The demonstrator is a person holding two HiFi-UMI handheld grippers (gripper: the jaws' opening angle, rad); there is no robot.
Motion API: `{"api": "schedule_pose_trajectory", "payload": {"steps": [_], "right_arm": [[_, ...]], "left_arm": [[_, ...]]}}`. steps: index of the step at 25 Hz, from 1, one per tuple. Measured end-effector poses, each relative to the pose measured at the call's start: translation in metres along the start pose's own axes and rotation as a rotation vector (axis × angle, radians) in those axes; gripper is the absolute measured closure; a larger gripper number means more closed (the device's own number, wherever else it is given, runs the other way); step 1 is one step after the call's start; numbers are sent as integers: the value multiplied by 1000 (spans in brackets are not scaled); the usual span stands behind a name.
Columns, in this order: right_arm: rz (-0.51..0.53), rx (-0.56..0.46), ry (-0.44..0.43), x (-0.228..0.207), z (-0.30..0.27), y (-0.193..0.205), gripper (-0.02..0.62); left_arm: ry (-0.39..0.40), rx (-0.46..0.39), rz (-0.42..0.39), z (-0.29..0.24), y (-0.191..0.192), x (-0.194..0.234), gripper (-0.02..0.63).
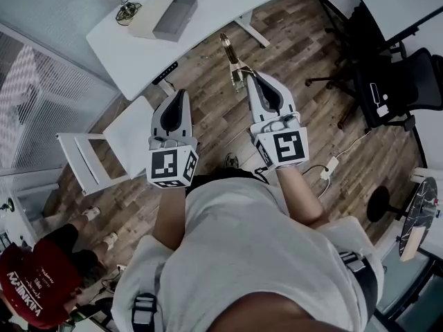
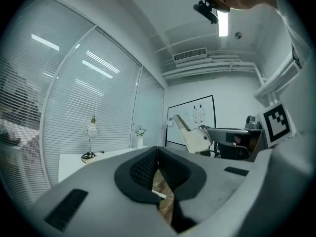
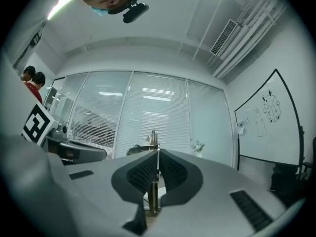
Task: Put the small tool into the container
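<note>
My right gripper (image 1: 251,79) is shut on a slim brass-coloured tool (image 1: 233,59), which sticks out past the jaws over the wooden floor. In the right gripper view the tool (image 3: 154,141) stands upright, pinched between the closed pads of the right gripper (image 3: 157,154). My left gripper (image 1: 179,95) hangs beside it, level with it, jaws closed and empty; in its own view the left gripper (image 2: 158,151) shows only floor behind its pads. An open grey box (image 1: 176,17), the container, lies on the white desk (image 1: 208,5) ahead and to the left of both grippers.
A white chair (image 1: 104,147) stands left of the left gripper. A person in red (image 1: 43,277) crouches at the lower left. Black office chairs (image 1: 394,81) and a power strip (image 1: 329,167) are to the right. A cable bundle (image 1: 127,10) lies beside the box.
</note>
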State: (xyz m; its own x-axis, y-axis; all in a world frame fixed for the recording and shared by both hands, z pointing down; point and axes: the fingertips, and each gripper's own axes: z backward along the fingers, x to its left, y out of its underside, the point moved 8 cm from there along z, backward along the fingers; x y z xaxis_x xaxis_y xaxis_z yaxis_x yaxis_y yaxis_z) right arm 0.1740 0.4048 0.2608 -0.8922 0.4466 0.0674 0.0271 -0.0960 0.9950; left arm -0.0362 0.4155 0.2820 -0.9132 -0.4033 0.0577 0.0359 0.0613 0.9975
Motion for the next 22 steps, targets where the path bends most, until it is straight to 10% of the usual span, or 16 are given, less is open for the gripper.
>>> {"api": "schedule_pose_trajectory", "payload": {"steps": [22], "right_arm": [[-50,100,-68,-78,-106,50,565]], "left_arm": [[-6,74,35,-137,28,36,581]]}}
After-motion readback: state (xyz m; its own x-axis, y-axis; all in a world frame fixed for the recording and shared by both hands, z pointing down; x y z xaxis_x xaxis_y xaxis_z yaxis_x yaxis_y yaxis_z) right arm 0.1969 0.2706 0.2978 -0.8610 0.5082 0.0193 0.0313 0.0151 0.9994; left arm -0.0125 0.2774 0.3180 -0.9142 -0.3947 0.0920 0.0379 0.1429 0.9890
